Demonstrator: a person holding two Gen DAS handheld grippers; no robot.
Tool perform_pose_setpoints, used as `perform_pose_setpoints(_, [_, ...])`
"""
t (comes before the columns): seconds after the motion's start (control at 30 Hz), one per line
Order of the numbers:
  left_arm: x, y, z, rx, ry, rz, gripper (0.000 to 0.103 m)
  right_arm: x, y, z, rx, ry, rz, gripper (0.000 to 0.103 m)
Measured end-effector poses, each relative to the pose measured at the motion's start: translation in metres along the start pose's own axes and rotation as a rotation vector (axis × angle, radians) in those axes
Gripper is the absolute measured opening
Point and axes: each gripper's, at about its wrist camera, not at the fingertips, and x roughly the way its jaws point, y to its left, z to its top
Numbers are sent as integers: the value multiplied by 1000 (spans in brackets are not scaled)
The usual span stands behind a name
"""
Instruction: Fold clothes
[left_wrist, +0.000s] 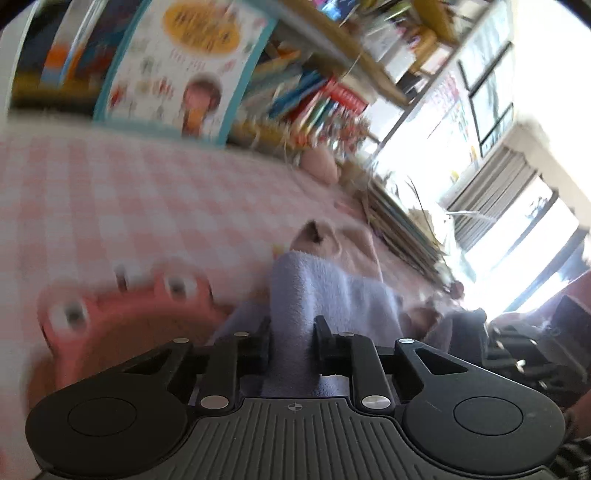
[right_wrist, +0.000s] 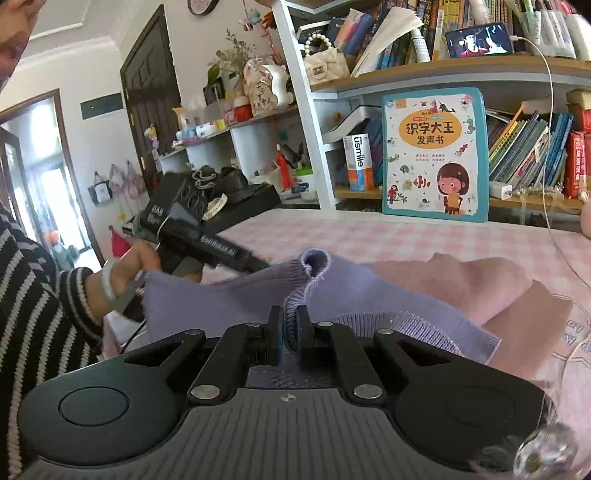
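Note:
A lilac knitted garment (right_wrist: 236, 295) is held up between both grippers above the pink checked table (right_wrist: 369, 232). My right gripper (right_wrist: 290, 325) is shut on its ribbed edge, which bunches up between the jaws. My left gripper (left_wrist: 291, 332) is shut on another part of the same lilac garment (left_wrist: 314, 295); the left wrist view is blurred. In the right wrist view the left gripper's body (right_wrist: 192, 236) is at the left, held by a hand. A pink garment (right_wrist: 480, 288) lies on the table under and behind the lilac one.
A teal children's book (right_wrist: 436, 155) stands at the table's back edge before shelves of books (right_wrist: 524, 147). A white cable (right_wrist: 554, 184) hangs at the right. A pink toy with eyes (left_wrist: 122, 306) sits near the left gripper. A striped sleeve (right_wrist: 37, 314) is at the left.

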Motion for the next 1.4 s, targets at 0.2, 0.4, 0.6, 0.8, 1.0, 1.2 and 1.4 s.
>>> perform_pose_setpoints(0.2, [-51, -3, 54, 120, -331, 210, 9, 8, 7, 2, -3, -31, 56, 6])
perform_pose_setpoints(0.4, [-73, 43, 75, 74, -444, 526, 9, 53, 22, -9, 49, 28, 210, 6])
perform_pose_setpoints(0.6, [-57, 68, 44, 157, -311, 786, 10, 119, 38, -19, 149, 210, 306, 7])
perform_pose_setpoints(0.8, [-115, 80, 28, 30, -500, 853, 10, 142, 44, -15, 193, 251, 377, 7])
perform_pose_setpoints(1.0, [-125, 85, 26, 92, -418, 1024, 18, 146, 35, -6, 226, 250, 360, 29])
perform_pose_setpoints(1.2, [-131, 57, 11, 142, -378, 849, 63, 92, -8, 16, 265, 109, 254, 51])
perform_pose_setpoints(1.4, [-102, 51, -6, 146, -231, 733, 69, 71, -46, 49, 82, 20, -108, 73])
